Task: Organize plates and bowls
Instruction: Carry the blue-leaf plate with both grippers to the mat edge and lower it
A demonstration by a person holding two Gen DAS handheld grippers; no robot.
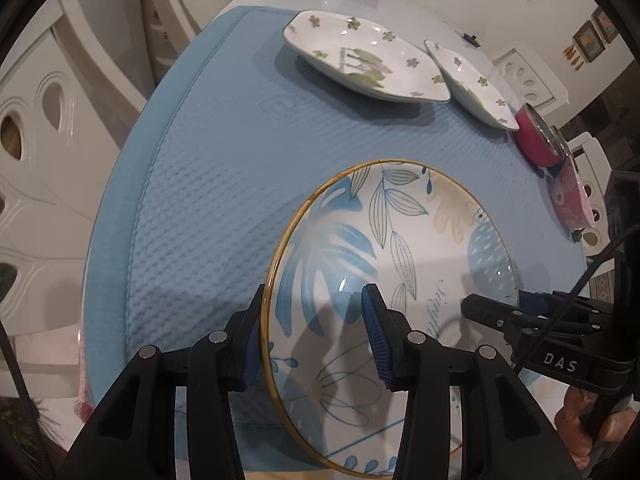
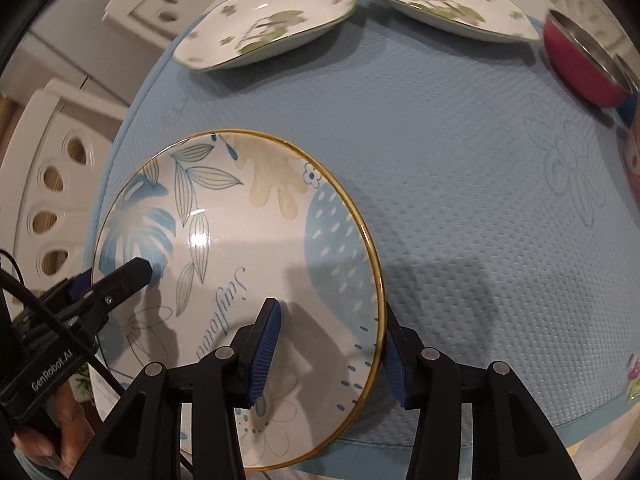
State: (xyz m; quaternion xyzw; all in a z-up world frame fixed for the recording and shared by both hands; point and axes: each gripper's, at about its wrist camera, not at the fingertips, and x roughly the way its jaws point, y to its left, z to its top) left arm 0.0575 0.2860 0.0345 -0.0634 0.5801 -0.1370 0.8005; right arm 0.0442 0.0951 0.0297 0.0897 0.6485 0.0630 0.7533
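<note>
While two flowered dishes (image 2: pixel 268 20) sit apart, both grippers, left (image 1: pixel 312 336) and right (image 2: pixel 332 352), clench the leaf-patterned plate (image 2: pixel 240 248) by opposite rims.

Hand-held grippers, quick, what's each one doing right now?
Left hand-held gripper: shut on the round leaf-pattern plate, at its left rim.
Right hand-held gripper: shut on the same plate's right rim.

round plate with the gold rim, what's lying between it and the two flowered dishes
Nothing: only bare blue mat lies between the round plate and the flowered dishes, seen in both wrist views.
</note>
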